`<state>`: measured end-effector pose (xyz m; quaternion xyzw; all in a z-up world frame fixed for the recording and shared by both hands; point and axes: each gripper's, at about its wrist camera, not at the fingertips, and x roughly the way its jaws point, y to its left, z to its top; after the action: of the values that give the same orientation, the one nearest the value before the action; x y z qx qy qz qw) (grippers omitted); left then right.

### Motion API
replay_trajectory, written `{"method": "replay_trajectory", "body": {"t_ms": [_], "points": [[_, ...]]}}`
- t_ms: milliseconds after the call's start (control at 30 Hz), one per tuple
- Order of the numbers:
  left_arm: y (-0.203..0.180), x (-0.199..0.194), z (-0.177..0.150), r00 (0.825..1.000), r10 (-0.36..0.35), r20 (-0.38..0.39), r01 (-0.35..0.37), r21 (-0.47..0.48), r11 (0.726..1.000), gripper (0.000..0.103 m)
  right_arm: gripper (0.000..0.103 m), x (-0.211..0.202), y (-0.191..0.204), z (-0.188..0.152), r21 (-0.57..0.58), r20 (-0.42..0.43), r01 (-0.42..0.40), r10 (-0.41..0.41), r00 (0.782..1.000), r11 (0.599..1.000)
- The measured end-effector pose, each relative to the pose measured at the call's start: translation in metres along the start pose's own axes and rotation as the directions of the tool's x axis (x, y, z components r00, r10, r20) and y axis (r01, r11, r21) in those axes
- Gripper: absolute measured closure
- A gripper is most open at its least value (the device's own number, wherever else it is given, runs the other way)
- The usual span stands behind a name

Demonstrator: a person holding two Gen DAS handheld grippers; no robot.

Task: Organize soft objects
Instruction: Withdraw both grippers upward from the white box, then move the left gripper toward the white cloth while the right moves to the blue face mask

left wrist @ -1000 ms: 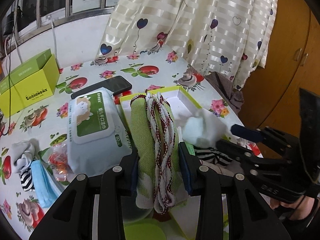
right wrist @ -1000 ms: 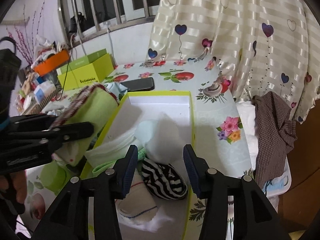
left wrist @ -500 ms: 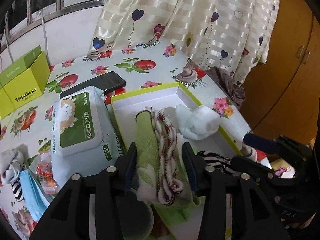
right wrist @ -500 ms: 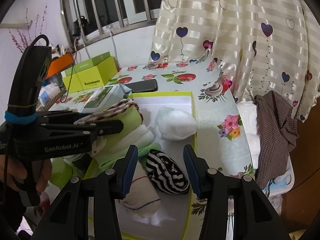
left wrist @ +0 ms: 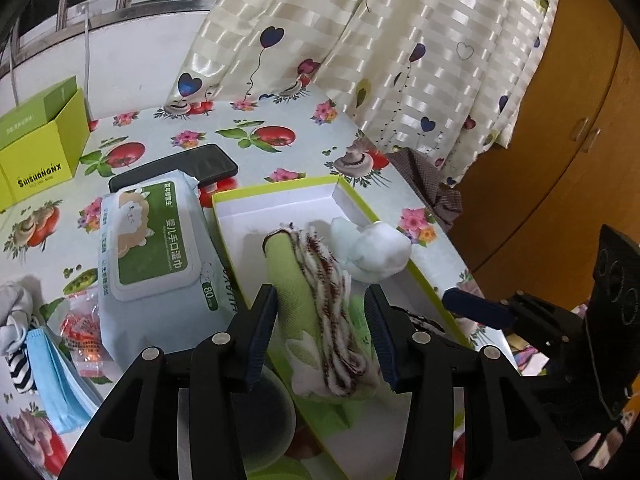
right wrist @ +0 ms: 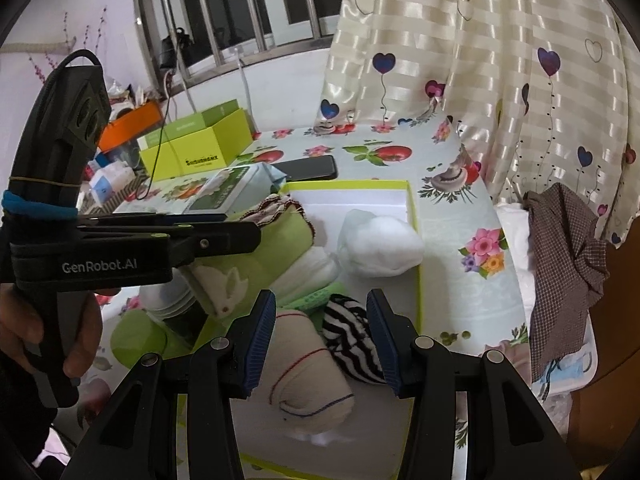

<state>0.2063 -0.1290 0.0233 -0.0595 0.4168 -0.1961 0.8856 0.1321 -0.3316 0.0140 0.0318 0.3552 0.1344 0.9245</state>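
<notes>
A folded green cloth with a red-and-white fringe point(left wrist: 316, 304) lies in the white box with a lime rim point(left wrist: 276, 190). My left gripper point(left wrist: 320, 328) is open, with its jaws on either side of the cloth and gaps showing. The box also holds a white cotton wad point(left wrist: 376, 250), a black-and-white striped sock point(right wrist: 352, 340) and a rolled cream cloth point(right wrist: 308, 376). My right gripper point(right wrist: 322, 336) is open and empty, hovering over the striped sock and cream roll. The left gripper also shows in the right wrist view point(right wrist: 224, 228), above the green cloth point(right wrist: 256, 256).
A wet-wipes pack point(left wrist: 156, 256), a black phone point(left wrist: 180, 170) and a lime carton point(left wrist: 36, 148) lie left of the box. Blue face masks point(left wrist: 56, 376), a small orange packet point(left wrist: 82, 336) and a striped sock point(left wrist: 16, 328) lie at the near left. A checked cloth point(right wrist: 568, 264) hangs off the table's right edge.
My left gripper lowered the green cloth into the box and opened off it. The cotton wad now lies in plain view beside the cloth. My right gripper stayed open over the box.
</notes>
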Motion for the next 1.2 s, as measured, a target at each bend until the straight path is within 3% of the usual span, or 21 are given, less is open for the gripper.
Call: {"method": "replay_trajectory", "body": {"t_ms": [533, 933, 1200], "points": [[0.036, -0.060, -0.004, 0.993, 0.029, 0.118, -0.019, -0.081, 0.997, 0.056, 0.056, 0.035, 0.047, 0.011, -0.094, -0.052, -0.054, 0.049, 0.997, 0.994], [0.055, -0.089, -0.029, 0.987, 0.053, 0.150, -0.035, -0.118, 0.992, 0.056, 0.057, 0.061, 0.024, 0.024, -0.059, -0.077, 0.116, -0.121, 0.990, 0.991], [0.056, -0.104, -0.049, 0.982, 0.113, 0.153, -0.095, -0.123, 0.988, 0.056, 0.056, 0.046, 0.027, 0.019, -0.050, -0.071, 0.138, -0.141, 0.987, 0.989]]}}
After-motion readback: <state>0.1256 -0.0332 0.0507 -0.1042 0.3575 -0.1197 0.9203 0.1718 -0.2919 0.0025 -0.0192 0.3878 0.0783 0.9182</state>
